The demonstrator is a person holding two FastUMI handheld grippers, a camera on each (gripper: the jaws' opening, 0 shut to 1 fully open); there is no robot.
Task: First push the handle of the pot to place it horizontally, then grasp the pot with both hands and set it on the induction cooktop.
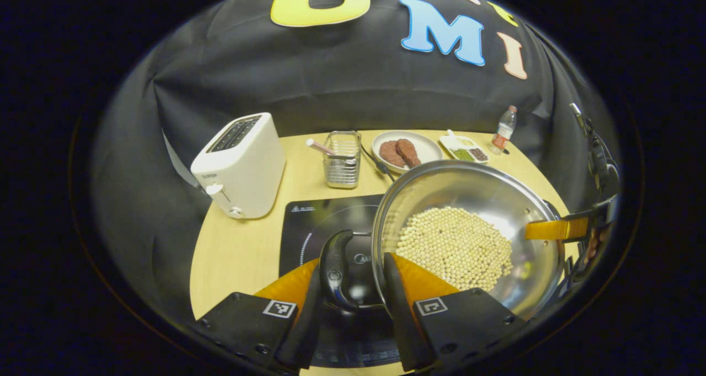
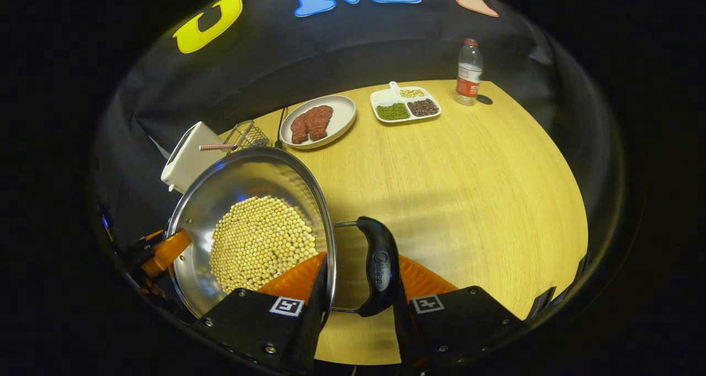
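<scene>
While the steel pot [image 1: 469, 227] of pale beans hangs over the black induction cooktop [image 1: 325, 221], the left gripper [image 1: 353, 288] grips one looped black side handle [image 1: 336, 268], its fingers [image 1: 394, 288] bracketing handle and rim. From the right gripper view, the right gripper [image 2: 358, 293] clasps the opposite handle [image 2: 378, 266] likewise, with bare wooden worktop [image 2: 469, 199] beneath. The left gripper view alone takes in the cooktop, plus the white toaster [image 1: 240, 164] and wire rack [image 1: 342, 158] behind it. Farther back sit a plate of meat [image 2: 317, 121], a divided tray [image 2: 405, 105] and a water bottle [image 2: 469, 71]. Whether the pot's base touches the cooktop is hard to judge; it appears raised.
</scene>
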